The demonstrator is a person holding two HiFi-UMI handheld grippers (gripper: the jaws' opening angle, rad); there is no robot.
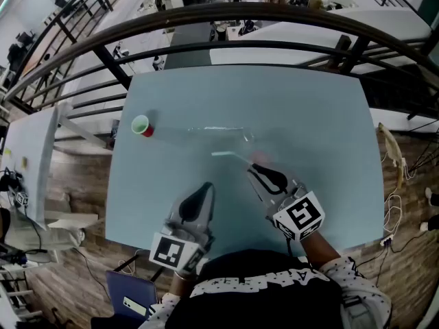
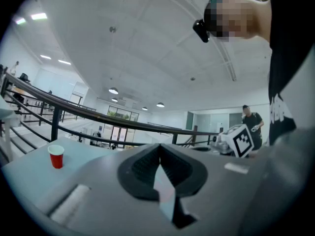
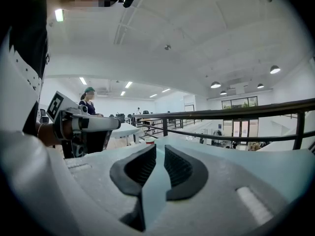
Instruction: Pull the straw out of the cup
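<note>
A red cup (image 1: 142, 126) with a green inside stands upright at the far left of the pale blue table (image 1: 322, 122). It also shows in the left gripper view as a red cup (image 2: 56, 156) at the left. A thin pale straw (image 1: 230, 155) lies flat on the table, outside the cup, just ahead of my right gripper (image 1: 256, 169). The right gripper's jaws stand a narrow slit apart with nothing between them. My left gripper (image 1: 206, 187) rests near the front edge, jaws together and empty. A small red shape, probably the cup (image 3: 149, 142), sits beyond the right jaws.
A dark metal railing (image 1: 226, 46) curves past the table's far edge, with a drop to a lower floor behind it. A blue case (image 1: 130, 293) lies on the wood floor at front left. Cables (image 1: 398, 204) trail at the right.
</note>
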